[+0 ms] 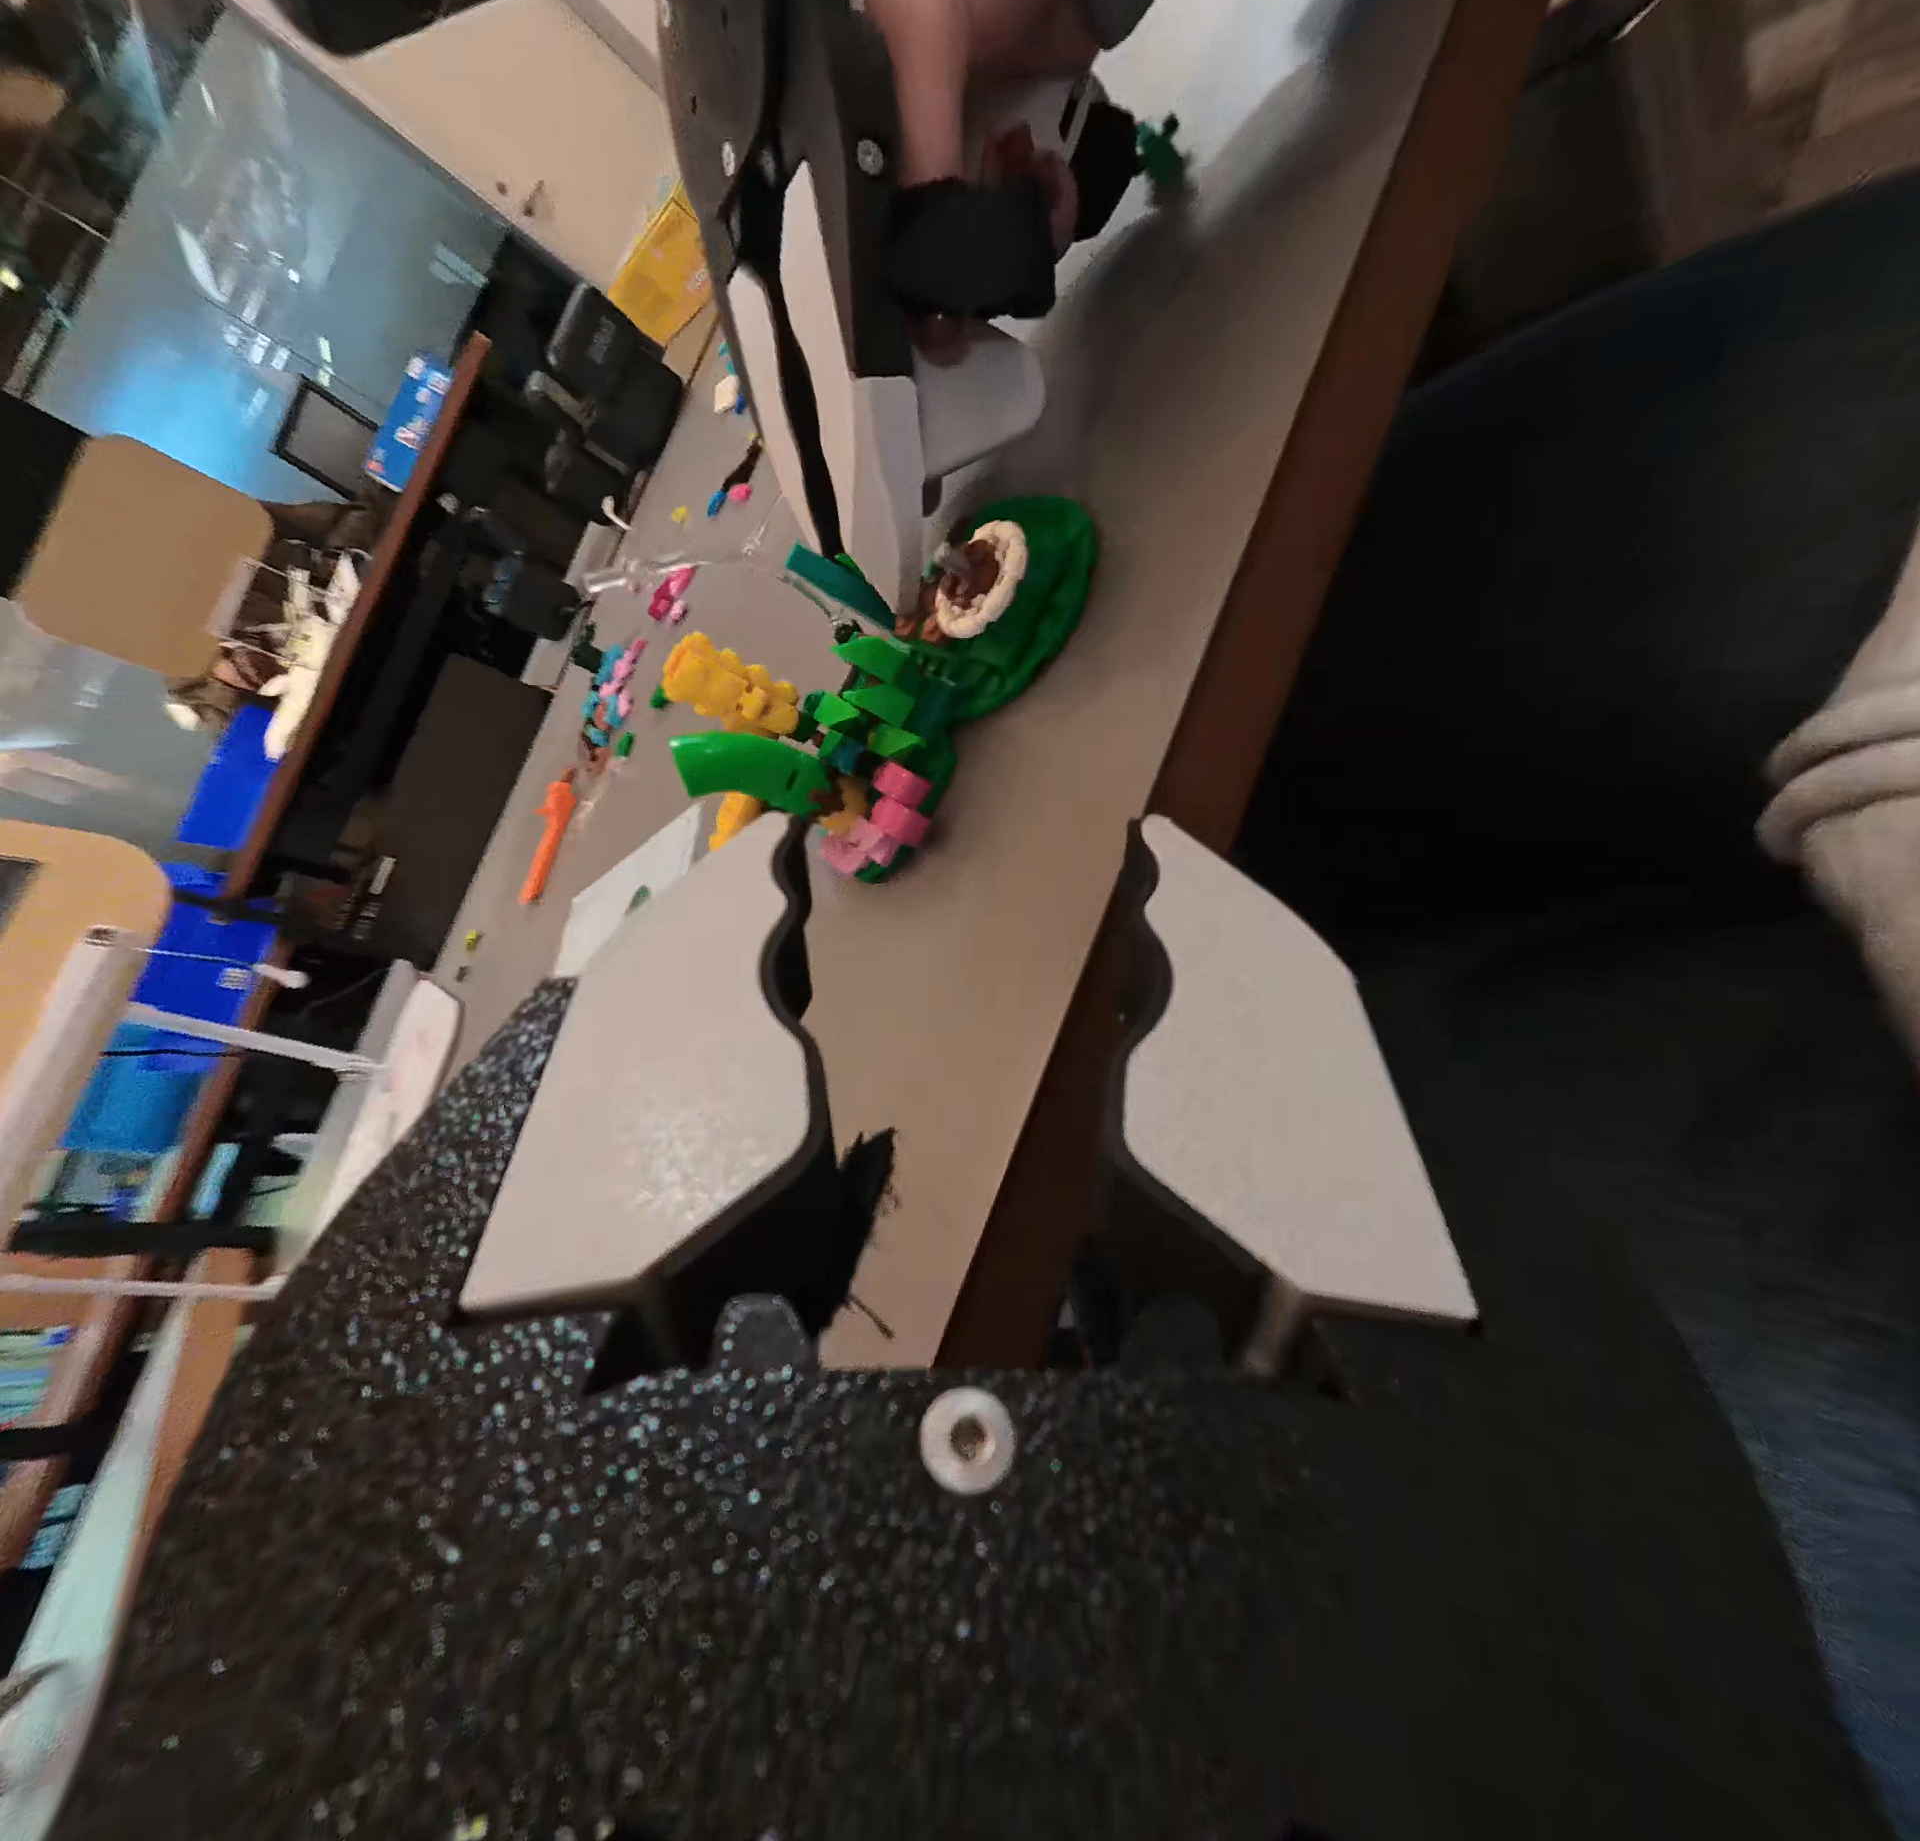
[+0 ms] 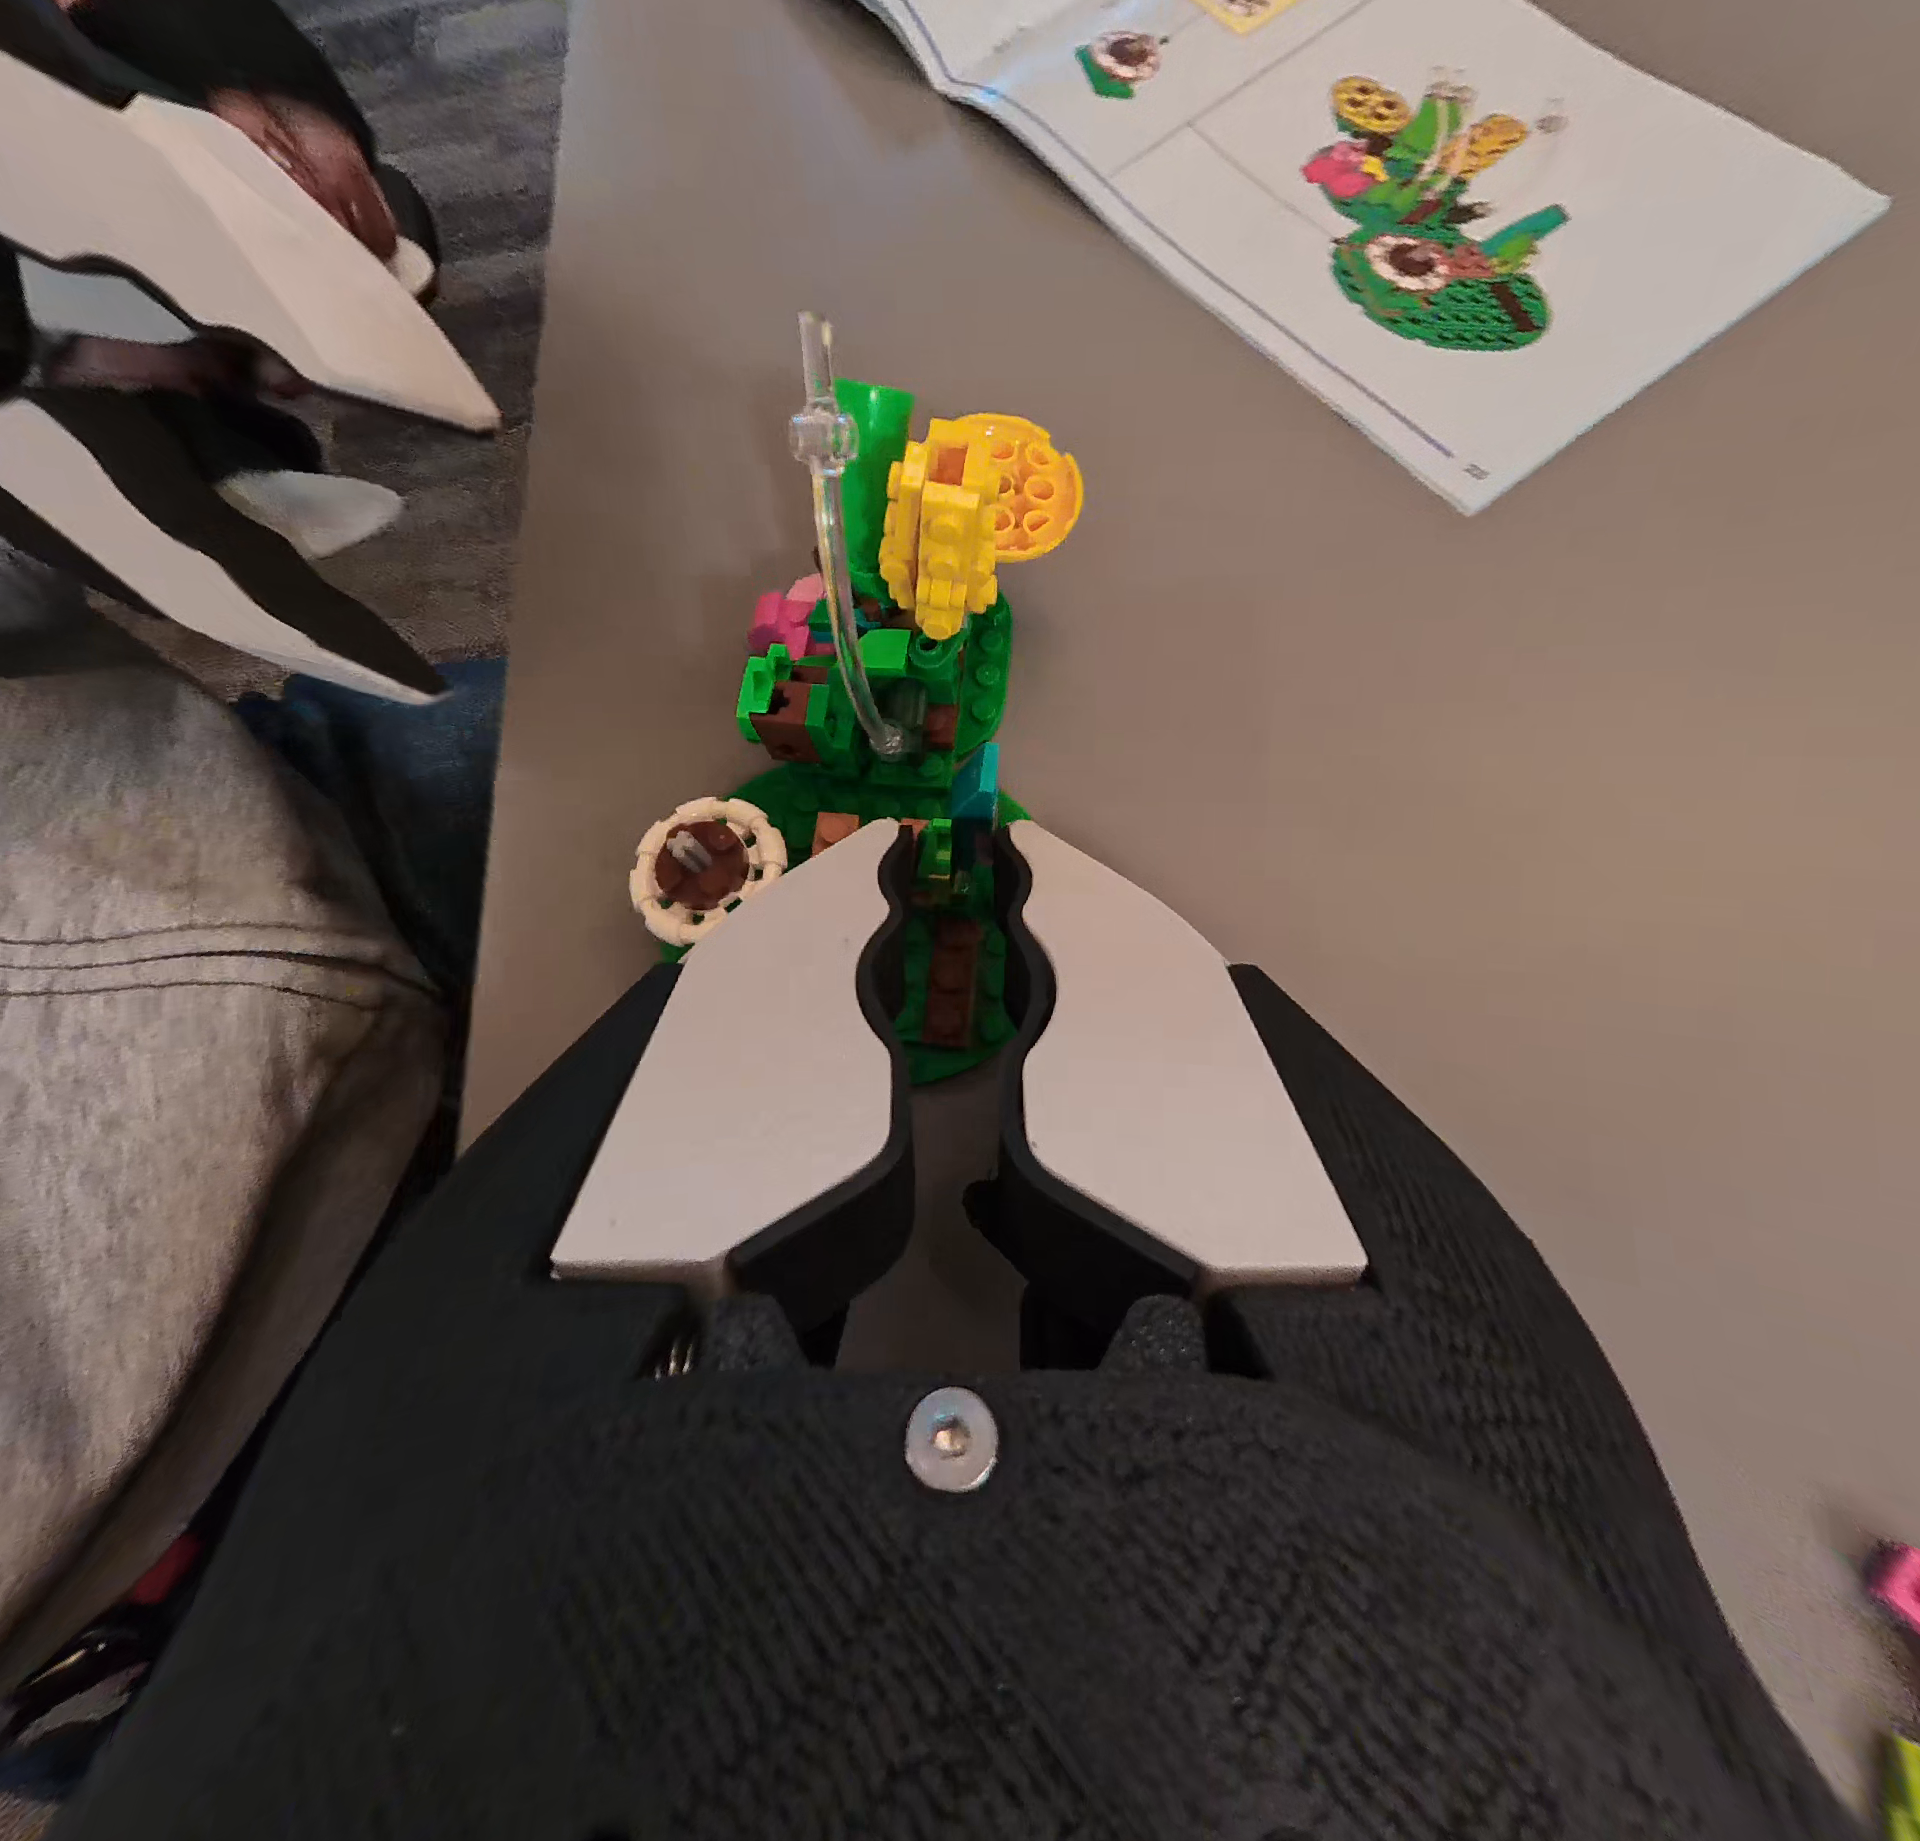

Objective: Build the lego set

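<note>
Left wrist view: the left gripper (image 1: pixel 966 970) is hanging with its fingers wide apart and nothing between them, over the counter (image 1: pixel 1039 960) edge. The brick model (image 1: pixel 883 711) is lying just ahead of its tips, toward centre frame, long axis running up and to the right. The right gripper (image 1: pixel 878 565) is coming down from the top onto the model's far end beside the white ring (image 1: pixel 982 581).

Right wrist view: the right gripper (image 2: pixel 951 846) is nearly closed around a small green piece (image 2: pixel 935 851) standing on the model's (image 2: pixel 894 669) near end; whether the pads are pressing it I cannot tell. The model's long axis is running straight up the frame. The left gripper (image 2: pixel 457 555) is waiting, spread, at upper left, off the counter (image 2: pixel 1351 752). A booklet (image 2: pixel 1351 129) is lying upper right.
</note>
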The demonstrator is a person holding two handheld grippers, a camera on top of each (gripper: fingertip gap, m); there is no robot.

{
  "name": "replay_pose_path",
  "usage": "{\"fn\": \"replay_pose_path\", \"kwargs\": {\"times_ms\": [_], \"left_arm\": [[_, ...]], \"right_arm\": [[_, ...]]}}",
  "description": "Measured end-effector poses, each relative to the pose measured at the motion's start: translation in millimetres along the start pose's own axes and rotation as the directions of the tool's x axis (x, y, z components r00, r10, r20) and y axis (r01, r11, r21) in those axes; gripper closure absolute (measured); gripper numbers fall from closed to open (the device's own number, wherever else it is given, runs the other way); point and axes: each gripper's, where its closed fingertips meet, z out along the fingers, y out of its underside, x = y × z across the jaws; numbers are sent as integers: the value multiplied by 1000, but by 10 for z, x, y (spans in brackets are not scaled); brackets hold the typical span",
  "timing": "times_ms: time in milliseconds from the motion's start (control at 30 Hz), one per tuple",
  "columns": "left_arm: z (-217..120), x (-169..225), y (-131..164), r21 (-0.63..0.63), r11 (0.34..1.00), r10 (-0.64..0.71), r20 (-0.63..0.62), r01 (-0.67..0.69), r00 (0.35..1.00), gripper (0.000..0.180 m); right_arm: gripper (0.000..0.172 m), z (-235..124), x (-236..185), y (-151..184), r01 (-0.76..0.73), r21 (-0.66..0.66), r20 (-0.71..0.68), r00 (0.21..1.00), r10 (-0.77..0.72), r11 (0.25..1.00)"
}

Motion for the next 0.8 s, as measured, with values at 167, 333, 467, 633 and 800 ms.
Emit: {"fn": "replay_pose_path", "kwargs": {"times_ms": [167, 333, 467, 633, 800], "left_arm": [[17, 103, 98, -93, 987, 135, 24, -132, 991, 117], [49, 176, 344, -253, 910, 352, 53, -328, 934, 117], [36, 261, 325, -256, 890, 404, 61, -377, 913, 120], [25, 326, 279, -221, 909, 374, 59, -353, 926, 128], [17, 320, 246, -187, 912, 384, 79, -365, 920, 133]], "right_arm": [[158, 74, -205, -28, 25, -9, 55, 998, -25, 1000], [158, 113, -347, -40, 21, 6, 123, 992, -22, 1000], [158, 99, -427, -15, 41, 4, 171, 984, -41, 999], [158, 89, -476, 0, 60, 2, 223, 973, -59, 998], [158, 113, -538, -9, 76, -3, 253, 965, -73, 997]]}}
